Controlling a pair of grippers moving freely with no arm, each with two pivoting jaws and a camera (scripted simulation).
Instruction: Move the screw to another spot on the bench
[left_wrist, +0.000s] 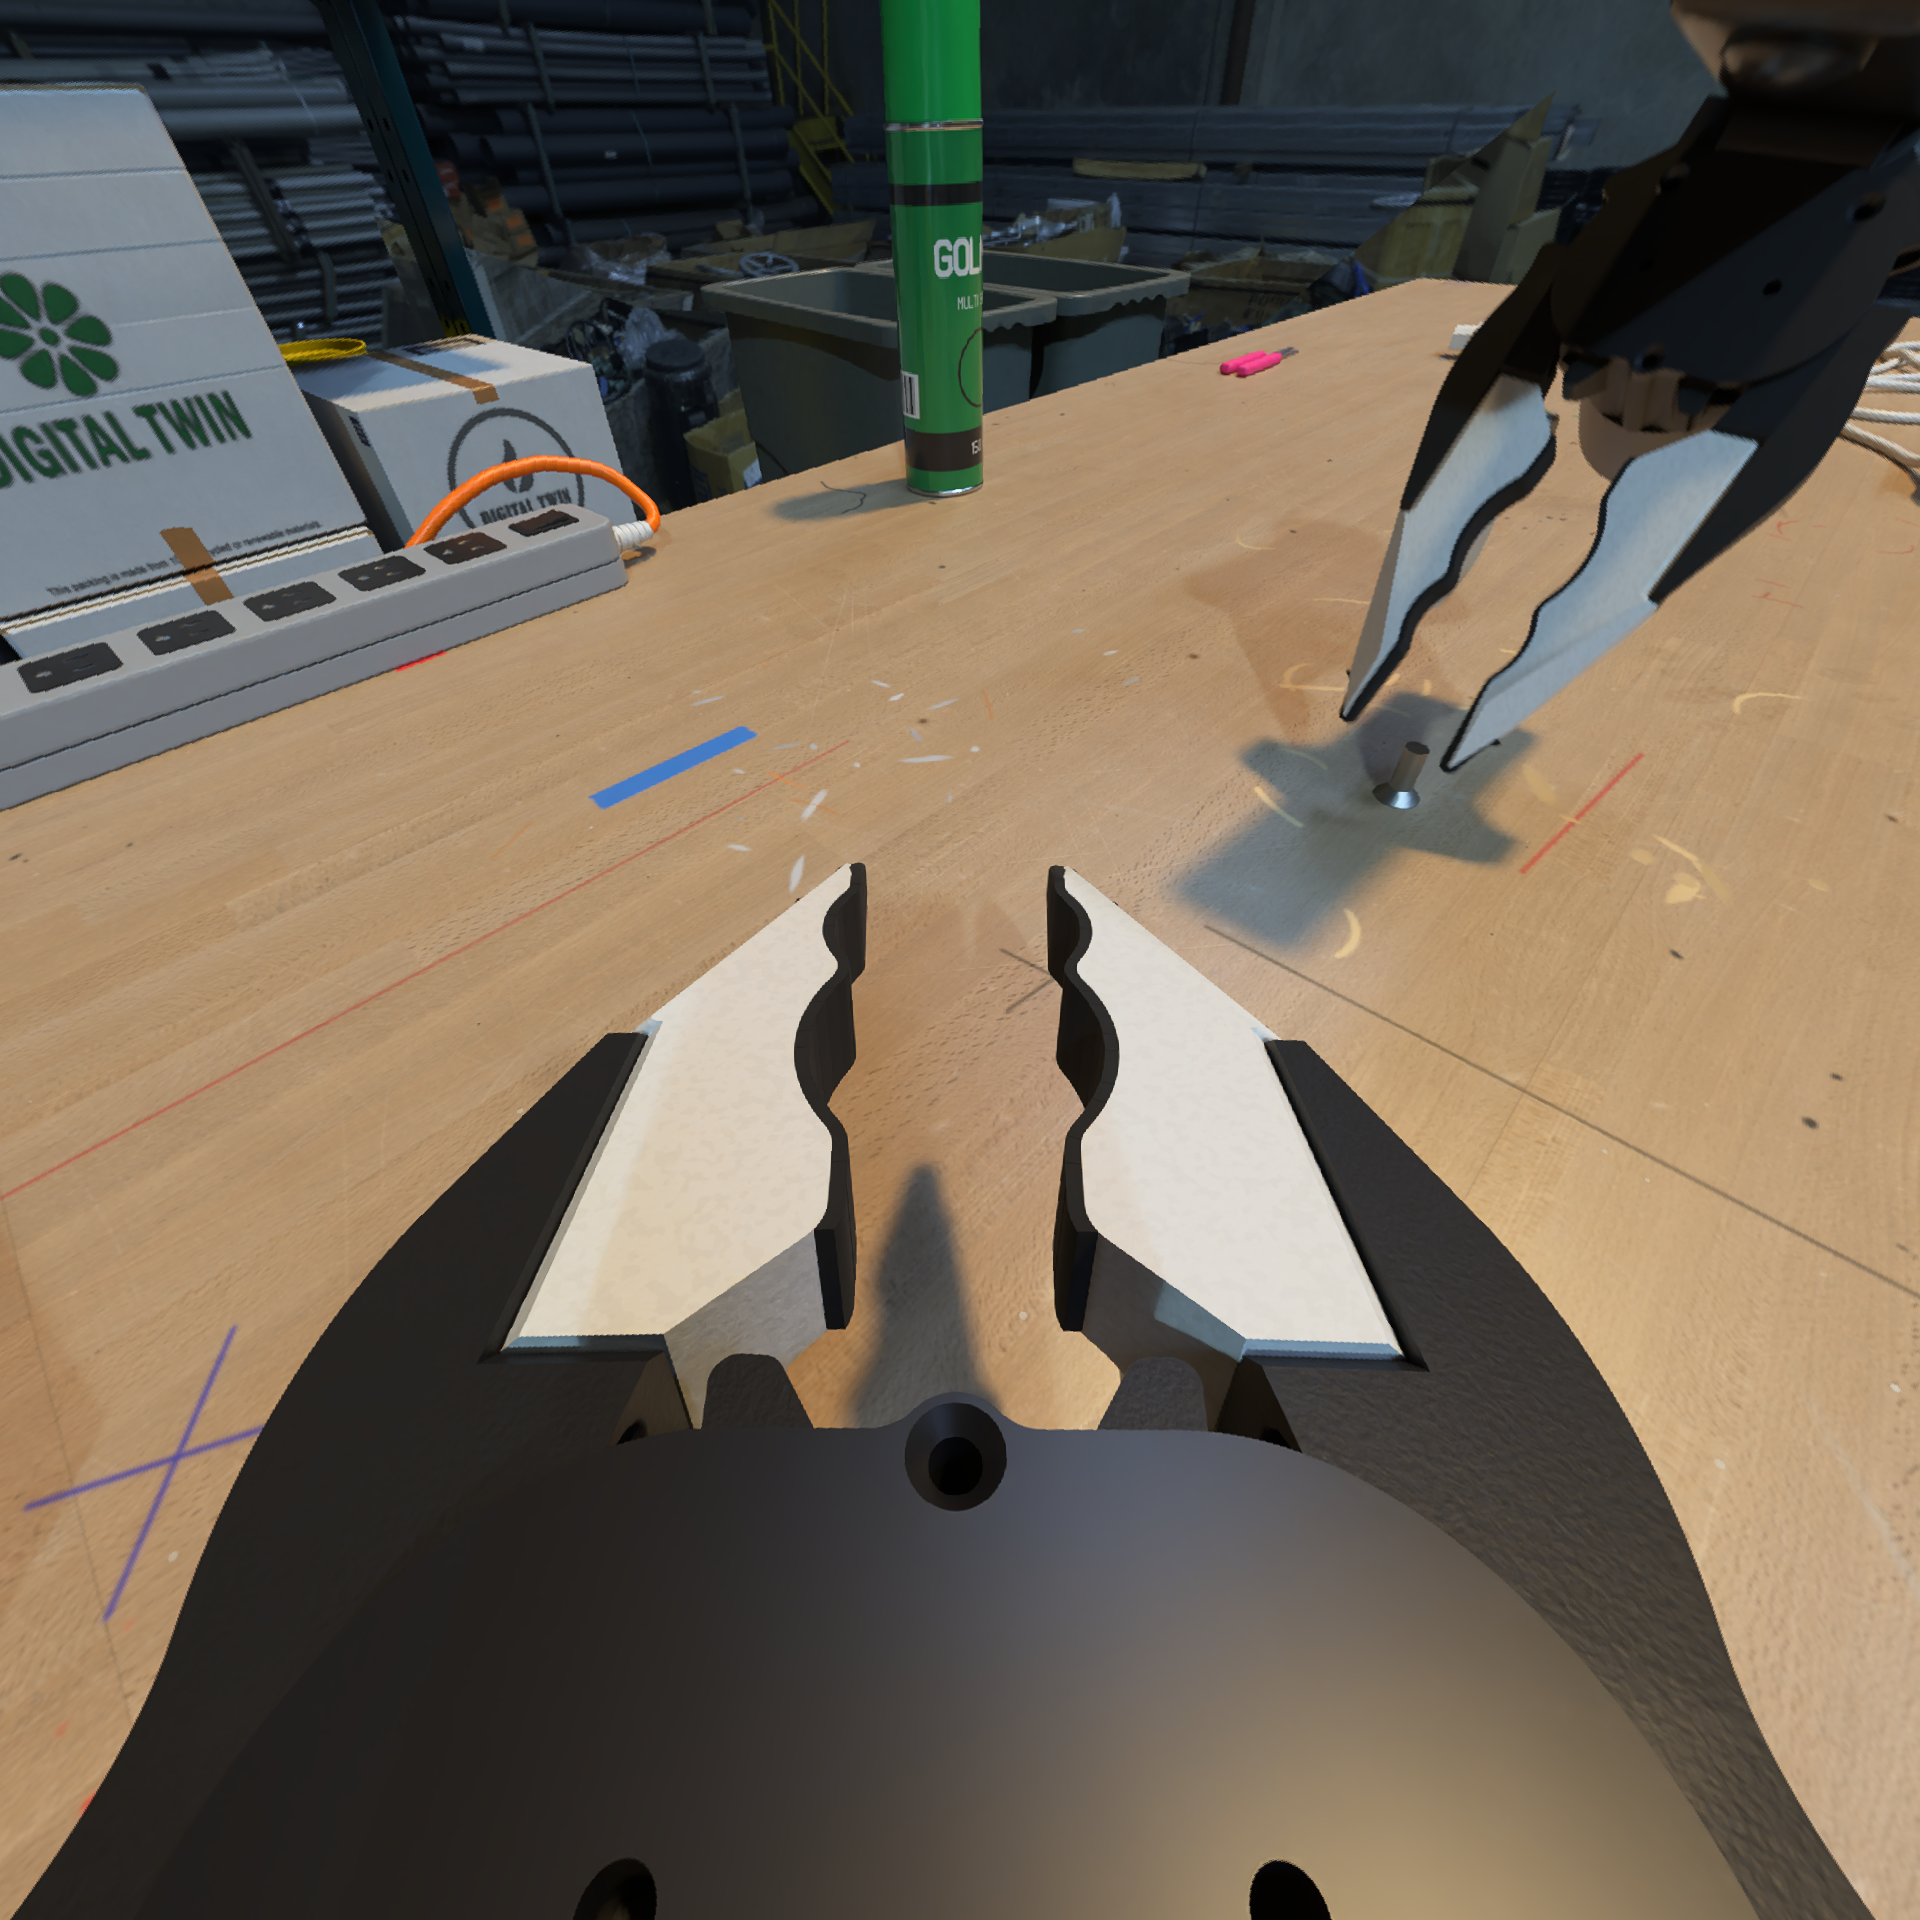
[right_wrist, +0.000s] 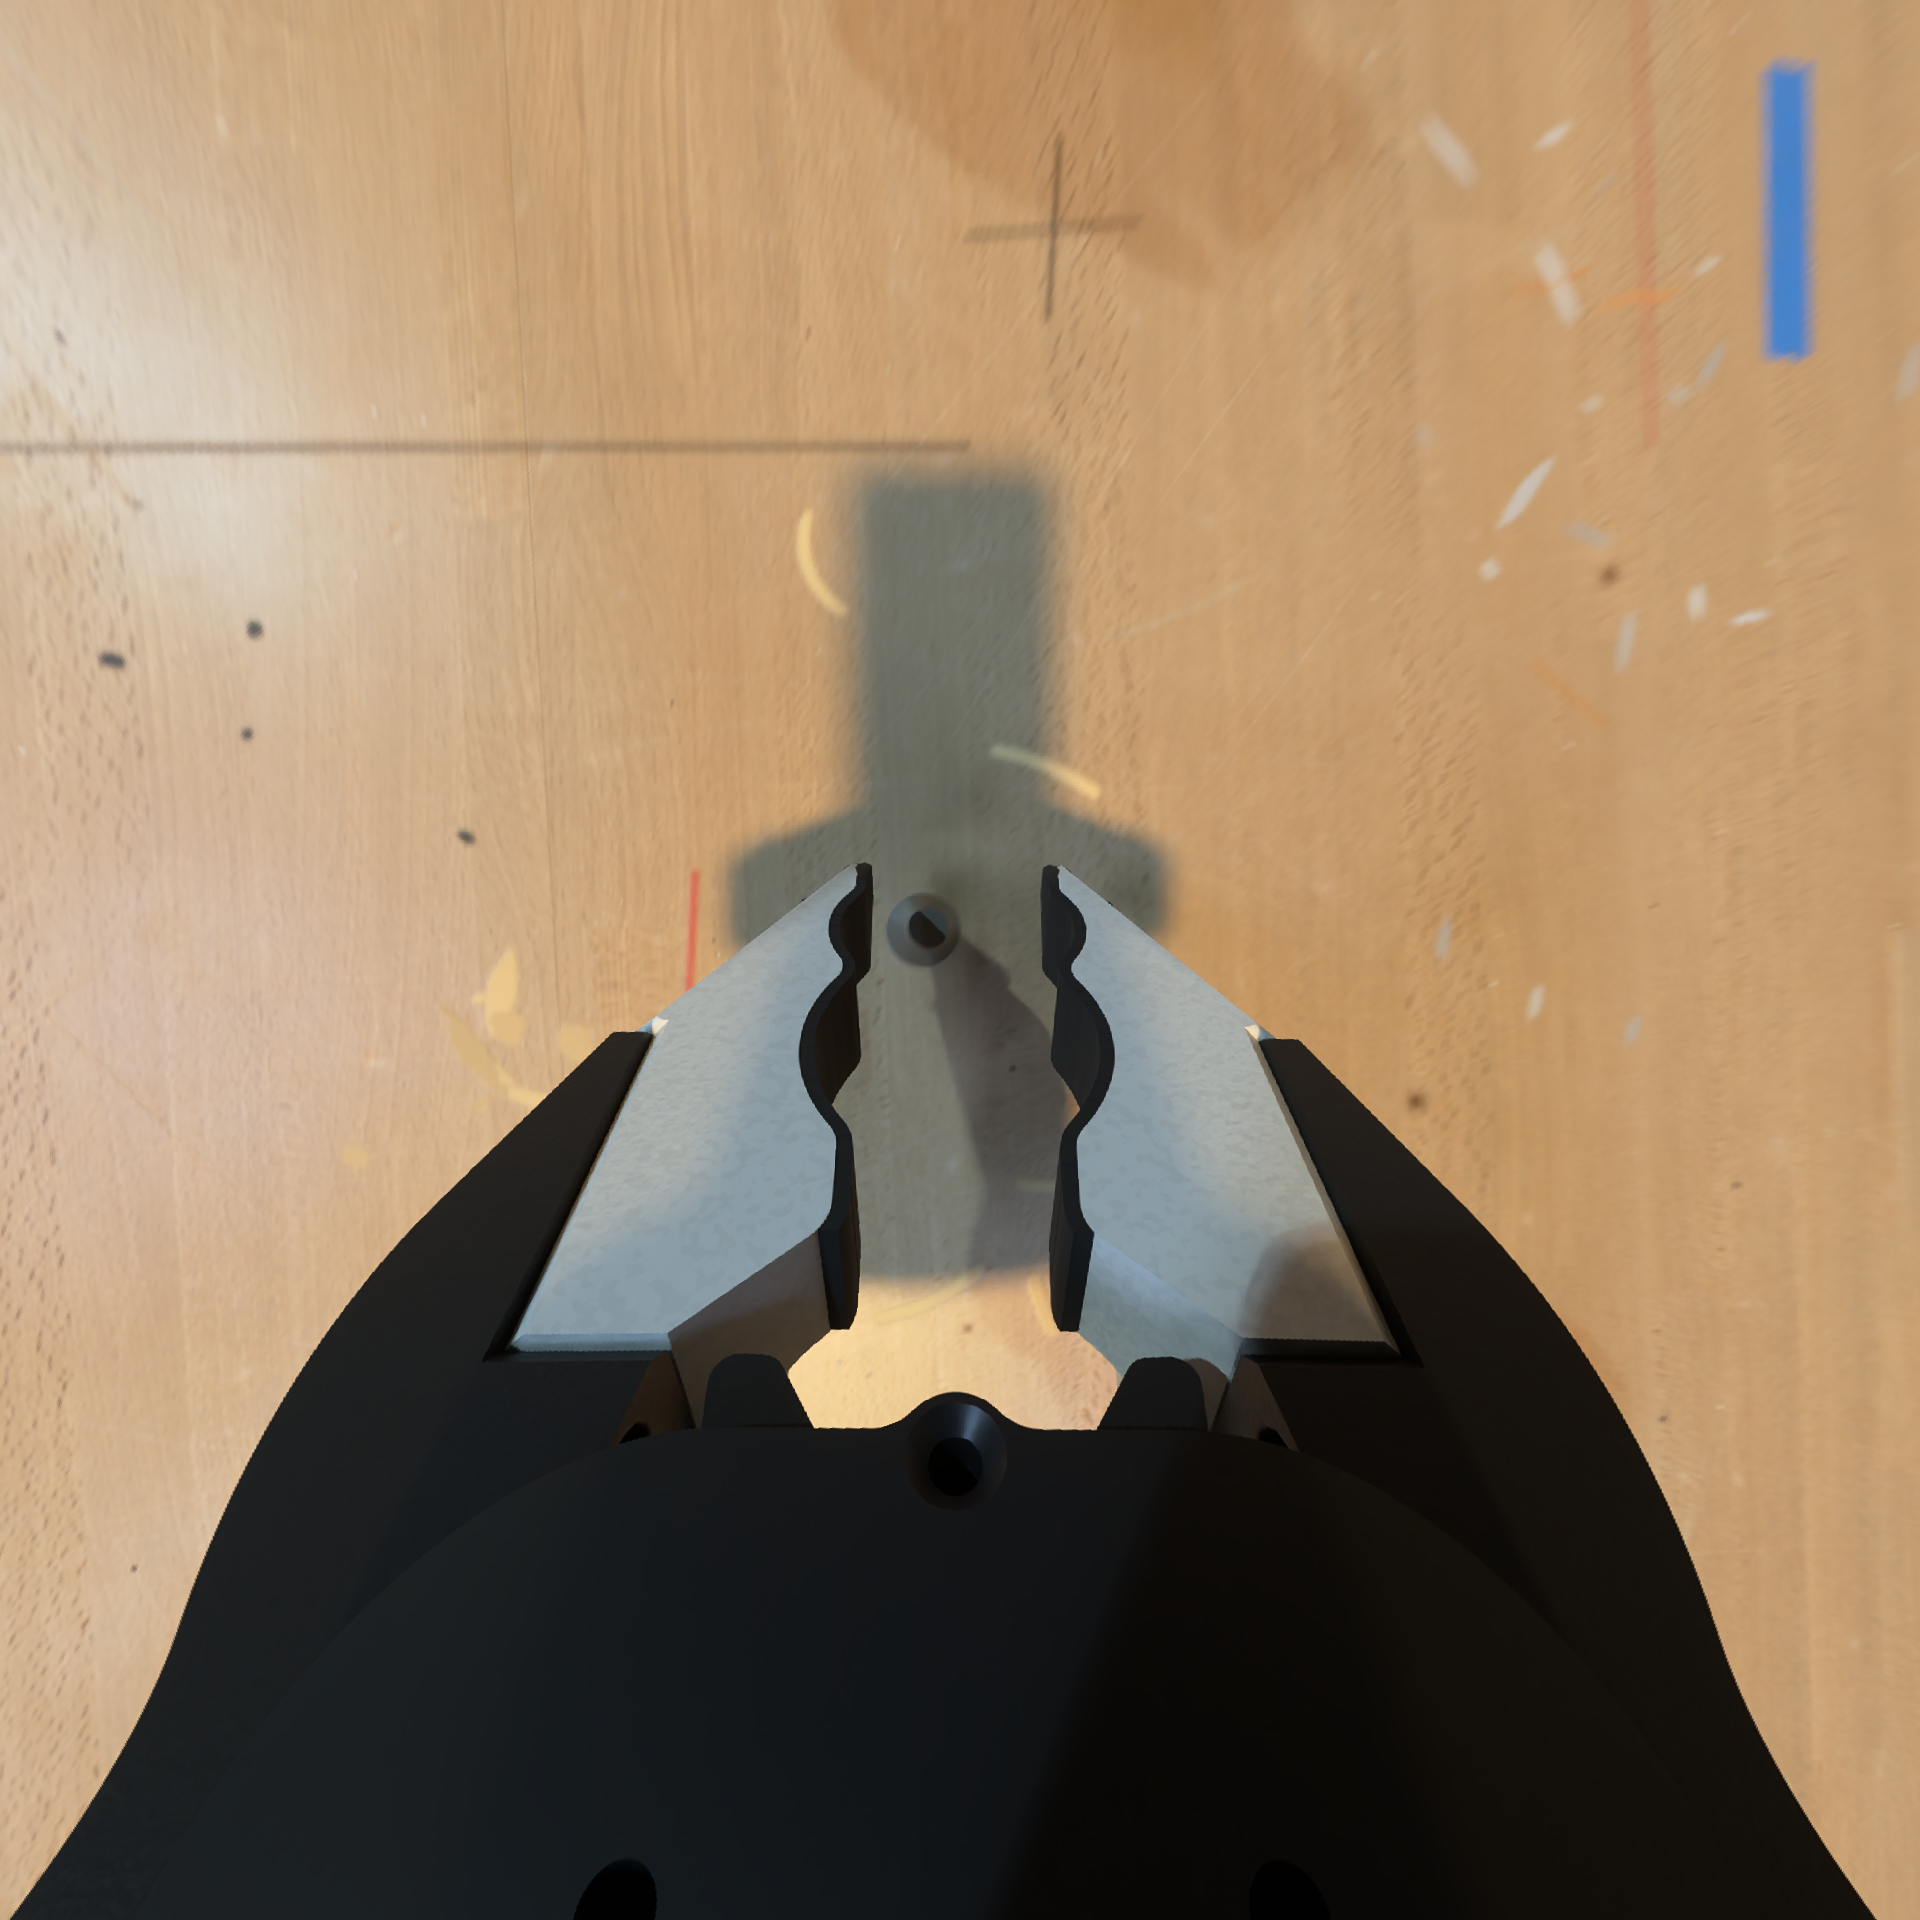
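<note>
A small metal screw (left_wrist: 1403, 777) stands head-down on the wooden bench (left_wrist: 935, 644), shaft pointing up. My right gripper (left_wrist: 1403, 743) points down over it, open, its two tips on either side of the screw just above the bench. In the right wrist view the screw (right_wrist: 921, 928) shows end-on between the tips of the right gripper (right_wrist: 956, 894), closer to the left finger, not touching either. My left gripper (left_wrist: 956, 894) is open and empty, low over the bench to the left of the screw.
A tall green spray can (left_wrist: 935, 260) stands at the far edge. A grey power strip (left_wrist: 312, 613) with an orange cable (left_wrist: 540, 483) and cardboard boxes (left_wrist: 135, 364) sit at the left. A pink object (left_wrist: 1252, 363) and white rope (left_wrist: 1886, 416) lie far right. Blue tape (left_wrist: 673, 766) marks the bench.
</note>
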